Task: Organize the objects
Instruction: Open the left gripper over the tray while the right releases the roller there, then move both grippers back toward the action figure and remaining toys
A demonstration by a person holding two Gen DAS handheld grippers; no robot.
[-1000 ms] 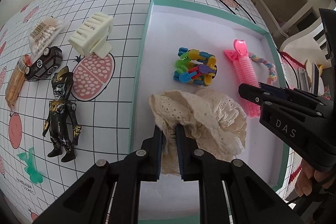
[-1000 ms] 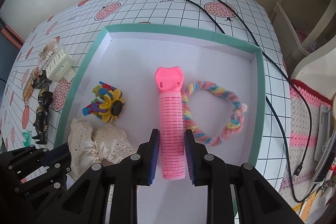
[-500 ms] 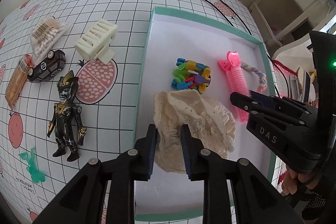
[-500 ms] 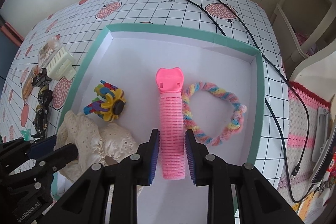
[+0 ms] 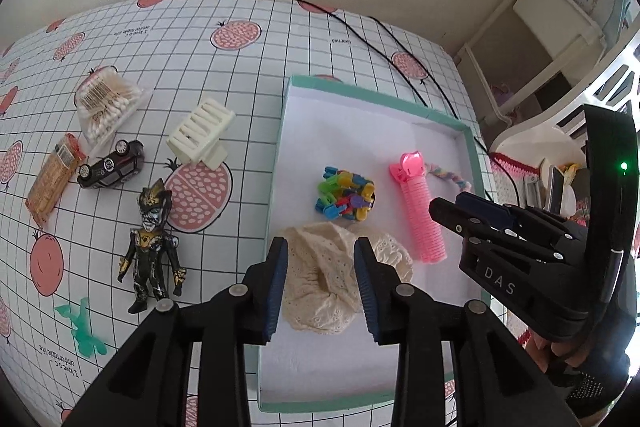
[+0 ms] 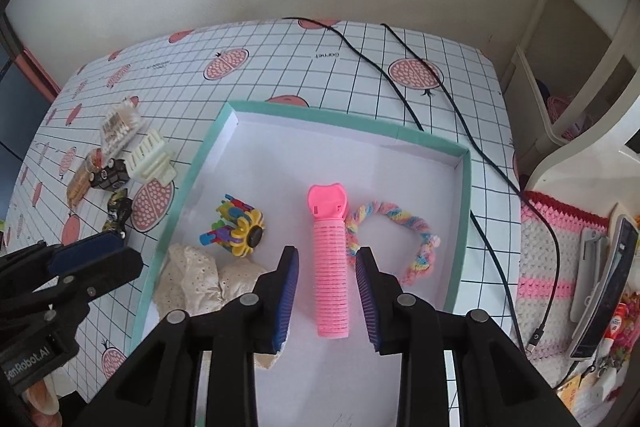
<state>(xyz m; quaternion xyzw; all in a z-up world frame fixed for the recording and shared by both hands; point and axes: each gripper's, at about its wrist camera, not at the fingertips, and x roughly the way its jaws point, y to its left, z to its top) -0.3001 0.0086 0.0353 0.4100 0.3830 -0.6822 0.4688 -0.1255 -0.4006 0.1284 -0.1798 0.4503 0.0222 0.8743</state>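
The left gripper (image 5: 320,281), jaws opening, hangs above the cream lace cloth (image 5: 324,291) without touching it, low in the teal-rimmed tray (image 5: 276,163). The right gripper (image 6: 327,291), also opening, straddles the pink hair roller (image 6: 330,267) lying at the tray's centre, pads clear.

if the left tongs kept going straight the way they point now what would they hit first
Most likely the cream lace cloth in the teal-rimmed tray. It lies between the opening jaws of the left tongs, untouched by the pads. Depth is hard to judge, but nothing shows above it.
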